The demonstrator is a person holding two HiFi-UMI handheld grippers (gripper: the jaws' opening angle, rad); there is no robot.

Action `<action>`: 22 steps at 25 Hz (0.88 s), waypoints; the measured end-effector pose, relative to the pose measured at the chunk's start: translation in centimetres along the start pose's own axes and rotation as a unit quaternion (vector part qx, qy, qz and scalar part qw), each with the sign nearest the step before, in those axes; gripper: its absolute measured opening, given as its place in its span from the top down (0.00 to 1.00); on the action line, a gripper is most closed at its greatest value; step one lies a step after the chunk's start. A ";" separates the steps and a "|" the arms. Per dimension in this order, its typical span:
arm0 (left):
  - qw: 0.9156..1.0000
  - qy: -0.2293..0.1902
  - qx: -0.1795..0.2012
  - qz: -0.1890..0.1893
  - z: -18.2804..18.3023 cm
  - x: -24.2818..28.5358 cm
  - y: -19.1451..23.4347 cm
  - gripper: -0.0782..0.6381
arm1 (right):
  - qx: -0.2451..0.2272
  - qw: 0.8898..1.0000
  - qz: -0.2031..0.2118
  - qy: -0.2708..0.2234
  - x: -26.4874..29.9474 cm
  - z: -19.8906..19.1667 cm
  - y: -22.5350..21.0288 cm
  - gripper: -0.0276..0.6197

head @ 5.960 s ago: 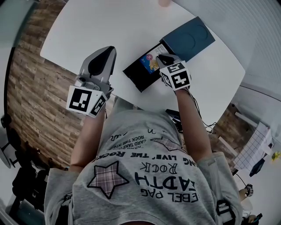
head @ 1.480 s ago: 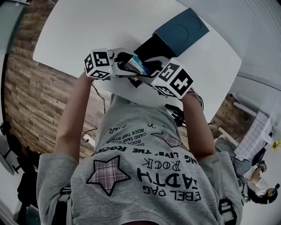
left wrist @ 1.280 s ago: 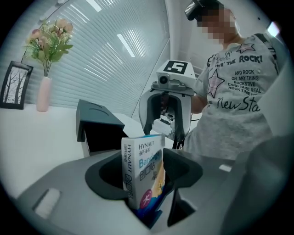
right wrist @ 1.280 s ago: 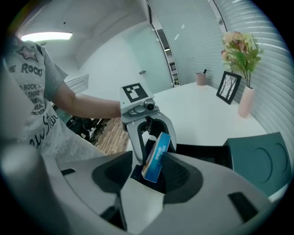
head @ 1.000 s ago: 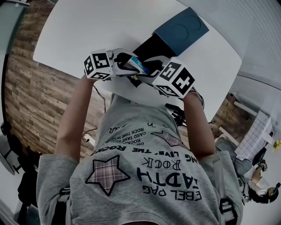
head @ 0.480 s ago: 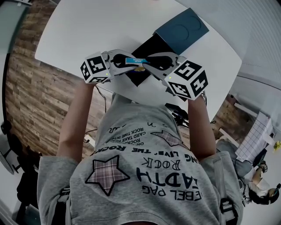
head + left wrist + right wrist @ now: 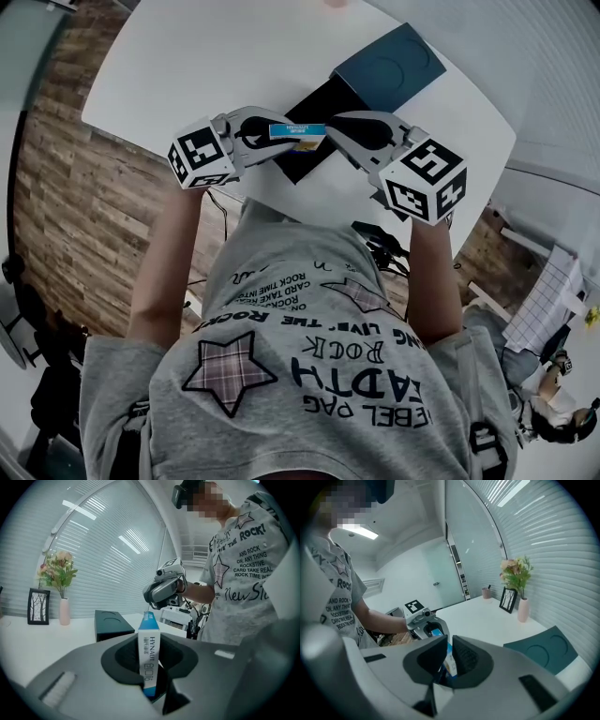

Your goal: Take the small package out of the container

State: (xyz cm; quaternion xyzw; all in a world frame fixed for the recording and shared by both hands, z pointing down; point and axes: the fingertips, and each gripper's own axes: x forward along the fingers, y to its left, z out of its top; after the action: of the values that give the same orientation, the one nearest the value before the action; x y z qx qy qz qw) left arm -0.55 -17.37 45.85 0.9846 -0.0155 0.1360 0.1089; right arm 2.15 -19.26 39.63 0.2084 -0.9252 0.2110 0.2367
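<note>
Head view: the left hand-held gripper (image 7: 266,134), its jaws just closing, clamps one end of the small package (image 7: 296,130). The right hand-held gripper (image 7: 330,135), also just closing, clamps the other end, above the container (image 7: 323,98) at the near edge of the surface (image 7: 187,56).

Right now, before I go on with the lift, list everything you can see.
table: one, white, under everything.
container: one, black, open, on the table.
lid: one, dark teal, at the container's far end.
small package: one, blue and white, held in the air over the container.
vase of flowers: one, pink, far side of the table.
picture frame: one, black, beside the vase.
floor: brown wood pattern, left of the table.
left hand-held gripper: one, grey, jaws just closed on one end of the package.
right hand-held gripper: one, grey, jaws just been closing, now on the other end.
T-shirt: one, grey, printed, on the person.
</note>
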 end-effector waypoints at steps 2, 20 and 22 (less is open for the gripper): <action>1.000 -0.008 0.004 -0.001 0.9 -0.1 -0.4 0.77 | -0.002 1.000 -0.006 -0.004 -0.8 0.1 0.0 0.90; 0.997 0.011 0.067 0.031 5.4 -0.5 -3.8 0.76 | -0.012 0.995 -0.067 -0.073 -6.6 2.4 0.2 0.89; 0.996 0.015 0.068 0.051 5.6 -0.7 -3.6 0.76 | -0.012 0.994 -0.072 -0.082 -7.1 2.5 0.3 0.89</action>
State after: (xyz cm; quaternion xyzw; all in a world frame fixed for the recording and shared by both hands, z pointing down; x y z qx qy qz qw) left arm 0.44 -15.08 39.62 0.9854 -0.0548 0.1573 0.0345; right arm 6.81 -18.21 33.79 0.2877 -0.9267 0.1642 0.1774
